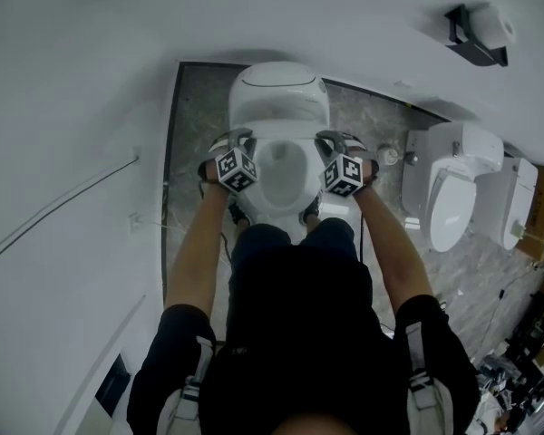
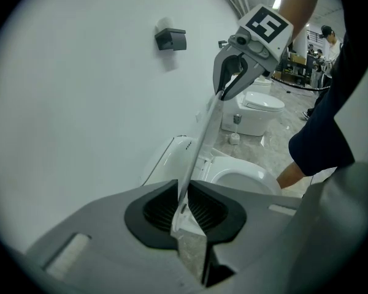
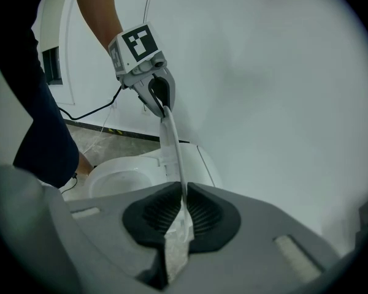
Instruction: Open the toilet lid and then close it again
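A white toilet stands on a grey stone floor against the white wall, its seat and bowl uncovered. The toilet lid is raised off the seat and shows edge-on in both gripper views, as a thin white strip. My left gripper is shut on the lid's left edge, with its pads pinching the rim. My right gripper is shut on the opposite edge. Each gripper view looks across the lid to the other gripper: the right one and the left one.
Two more white toilets stand to the right. A black paper holder hangs on the wall above them. A black cable runs along the wall's foot on the left. The person's legs stand right in front of the bowl.
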`<state>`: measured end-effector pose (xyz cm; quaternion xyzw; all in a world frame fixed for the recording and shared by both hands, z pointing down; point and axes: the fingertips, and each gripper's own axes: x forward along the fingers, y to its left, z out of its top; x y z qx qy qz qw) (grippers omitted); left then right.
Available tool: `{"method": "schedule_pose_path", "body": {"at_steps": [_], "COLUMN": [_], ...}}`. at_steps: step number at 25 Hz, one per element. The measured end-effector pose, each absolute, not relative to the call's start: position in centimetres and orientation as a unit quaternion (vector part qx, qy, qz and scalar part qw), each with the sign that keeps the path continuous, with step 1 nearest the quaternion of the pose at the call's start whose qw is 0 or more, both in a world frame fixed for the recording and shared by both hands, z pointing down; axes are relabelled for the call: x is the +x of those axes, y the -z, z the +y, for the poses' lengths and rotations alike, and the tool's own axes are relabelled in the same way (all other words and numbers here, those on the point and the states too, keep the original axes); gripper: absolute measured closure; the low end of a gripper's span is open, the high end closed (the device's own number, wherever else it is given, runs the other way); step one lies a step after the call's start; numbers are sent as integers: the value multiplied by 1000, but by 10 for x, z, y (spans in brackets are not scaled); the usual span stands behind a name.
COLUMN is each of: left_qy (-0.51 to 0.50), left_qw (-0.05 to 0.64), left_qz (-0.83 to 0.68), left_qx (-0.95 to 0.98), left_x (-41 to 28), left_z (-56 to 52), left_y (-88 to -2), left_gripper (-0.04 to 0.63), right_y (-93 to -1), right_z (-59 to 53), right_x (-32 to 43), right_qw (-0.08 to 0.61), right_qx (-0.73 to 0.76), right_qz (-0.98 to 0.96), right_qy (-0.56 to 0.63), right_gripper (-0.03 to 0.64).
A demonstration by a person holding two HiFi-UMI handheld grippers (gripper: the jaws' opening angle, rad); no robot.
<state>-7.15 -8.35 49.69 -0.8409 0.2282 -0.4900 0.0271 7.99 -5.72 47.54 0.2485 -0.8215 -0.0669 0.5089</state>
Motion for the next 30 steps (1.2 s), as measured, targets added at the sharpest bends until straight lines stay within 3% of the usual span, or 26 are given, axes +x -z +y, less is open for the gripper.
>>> {"method": "schedule_pose_path", "body": {"at_steps": [8,13,23,26,30], "left_qy": [450,323,-38,-92,-85], "left_qw": [-17,-181,-571,-635,-662], "left_qz": [267,386,465,429,426], "left_qx": [-852,-845,-675,-636,-610], "left_x": [-80,-111,-143,-130,-121], "left_z": [-55,-31,1,3,14], "left_y": [-489,-478,-487,-498,-515], "left_gripper": [526,459,456,428,419], "right_y": [-477,-474,-486,-492,-507], "right_z": [-30,-22,11,21,41], "right_x": [75,74,72,71,72], "right_qw": [517,515,518,517,522], "right_qx": [235,241,230,226,217], "right_qz": [-821,-822,-823,-825,-825], "right_qy": [59,41,35,30,23], "right_gripper": [584,580,571,566,560]}}
